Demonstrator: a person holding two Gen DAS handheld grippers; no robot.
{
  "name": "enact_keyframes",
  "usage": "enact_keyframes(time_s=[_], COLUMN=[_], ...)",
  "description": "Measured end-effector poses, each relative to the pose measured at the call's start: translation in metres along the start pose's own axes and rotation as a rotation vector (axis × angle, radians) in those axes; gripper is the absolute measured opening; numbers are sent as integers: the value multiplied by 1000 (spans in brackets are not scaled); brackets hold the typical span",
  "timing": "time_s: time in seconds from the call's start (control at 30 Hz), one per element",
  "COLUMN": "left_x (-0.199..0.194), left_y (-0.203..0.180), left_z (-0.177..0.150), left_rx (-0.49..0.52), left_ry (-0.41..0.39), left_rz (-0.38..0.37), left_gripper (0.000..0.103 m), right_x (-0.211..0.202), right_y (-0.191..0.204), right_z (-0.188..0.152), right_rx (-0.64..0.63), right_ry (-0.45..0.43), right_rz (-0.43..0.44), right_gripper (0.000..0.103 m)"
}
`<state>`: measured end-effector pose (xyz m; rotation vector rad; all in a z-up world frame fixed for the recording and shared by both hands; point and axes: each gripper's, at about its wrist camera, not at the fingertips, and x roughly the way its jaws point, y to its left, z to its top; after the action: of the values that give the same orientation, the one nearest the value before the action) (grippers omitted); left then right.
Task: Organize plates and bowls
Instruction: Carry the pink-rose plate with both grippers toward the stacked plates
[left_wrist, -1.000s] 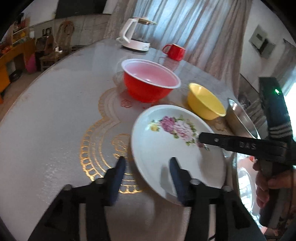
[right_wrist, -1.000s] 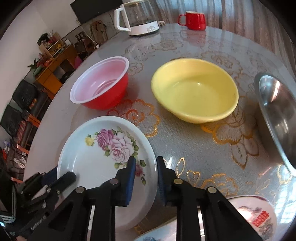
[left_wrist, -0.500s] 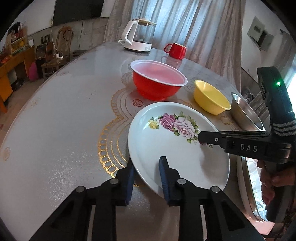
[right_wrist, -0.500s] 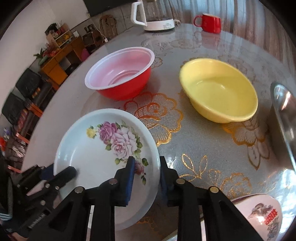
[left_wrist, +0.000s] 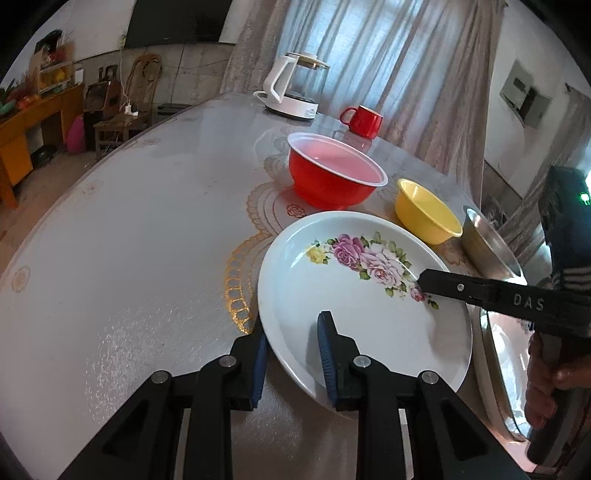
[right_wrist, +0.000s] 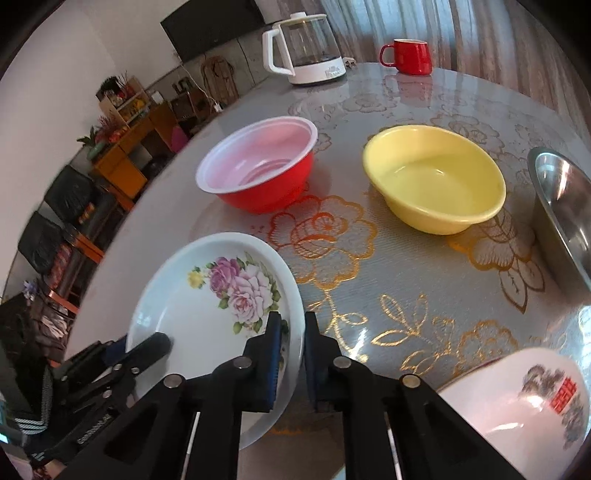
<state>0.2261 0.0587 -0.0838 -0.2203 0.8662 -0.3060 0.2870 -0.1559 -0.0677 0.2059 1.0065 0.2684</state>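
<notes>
A white plate with pink flowers (left_wrist: 354, 295) is held above the table, tilted. My left gripper (left_wrist: 291, 343) is shut on its near left rim. My right gripper (right_wrist: 293, 347) is shut on its right rim; the plate also shows in the right wrist view (right_wrist: 207, 317). The right gripper's finger (left_wrist: 480, 291) lies across the plate's right side in the left wrist view. A red bowl (left_wrist: 332, 177), (right_wrist: 258, 166) and a yellow bowl (left_wrist: 424, 210), (right_wrist: 436, 184) stand on the table behind the plate.
A steel bowl (left_wrist: 487, 247), (right_wrist: 565, 206) stands at the right. A white dish with red print (right_wrist: 524, 402) lies near right. A kettle (left_wrist: 291, 88) and a red mug (left_wrist: 362, 120) stand at the far edge of the round table (left_wrist: 129, 240).
My left gripper has closed on the plate's rim. The plate has been lifted off the table and tilted, held by both grippers.
</notes>
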Motion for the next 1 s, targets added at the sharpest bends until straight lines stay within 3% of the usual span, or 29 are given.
enact_keyframes(time_s=[0.27, 1.0], left_x=[-6, -42], left_y=[3, -47], left_z=[-7, -10], left_rx=[-39, 28], left_ry=[-5, -82], left_rz=[-56, -122], left_gripper=[26, 26], right_x=[-13, -81], right_y=[-11, -18], right_z=[-2, -31], right_rx=[57, 70], right_ry=[-37, -170], right_rz=[91, 56], right_gripper=[9, 9])
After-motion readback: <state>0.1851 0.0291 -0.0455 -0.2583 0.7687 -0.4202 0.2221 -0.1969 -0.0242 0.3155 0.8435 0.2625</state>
